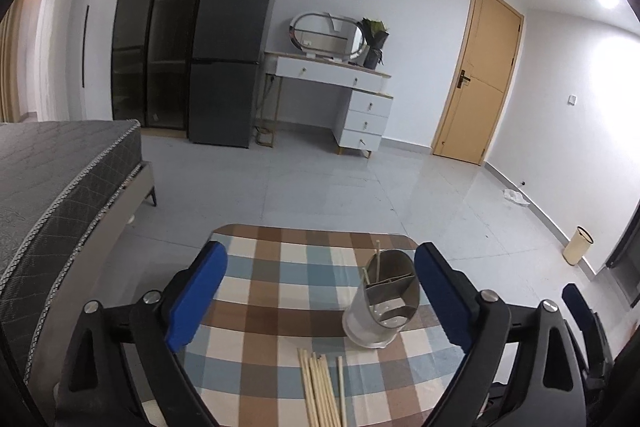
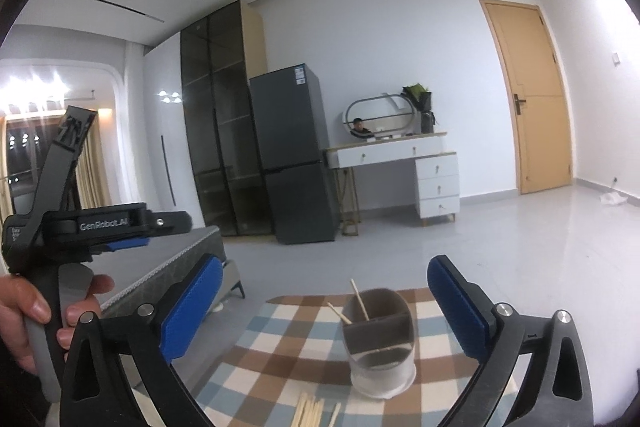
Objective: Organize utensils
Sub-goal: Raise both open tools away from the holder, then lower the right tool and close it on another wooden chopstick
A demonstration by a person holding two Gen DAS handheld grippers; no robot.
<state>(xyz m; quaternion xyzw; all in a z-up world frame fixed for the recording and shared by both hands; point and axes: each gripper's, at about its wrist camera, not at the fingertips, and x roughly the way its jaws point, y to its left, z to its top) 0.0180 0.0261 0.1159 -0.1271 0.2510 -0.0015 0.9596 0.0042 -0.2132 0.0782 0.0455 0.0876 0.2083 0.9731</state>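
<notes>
A: What sits near the holder (image 1: pixel 382 301)?
B: A bundle of chopsticks (image 1: pixel 322 393) lies flat on the worktop (image 1: pixel 260 267), just in front of it. Two sticks (image 2: pixel 360 301) already stand in its back compartment, leaning.

A: Anything blocking it?
B: No. In the left wrist view the holder stands close inside the right-hand finger of the left tongs (image 1: pixel 320 297), which are spread wide and hold nothing. The right tongs (image 2: pixel 324 305) are wide too, bare, with the holder framed between the fingers. The left tongs also show at the left of the right wrist view, gripped by a hand (image 2: pixel 36 311).

A: And the surface?
B: A checked cloth in brown, blue and cream covers the worktop.

A: The room?
B: Grey tiled floor, a bed (image 1: pixel 56 187) on the left, a dark fridge (image 1: pixel 230 55), a white dresser (image 1: pixel 348 95) with an oval mirror, a wooden door (image 1: pixel 478 75), a cream bin (image 1: pixel 578 245) by the wall.
</notes>
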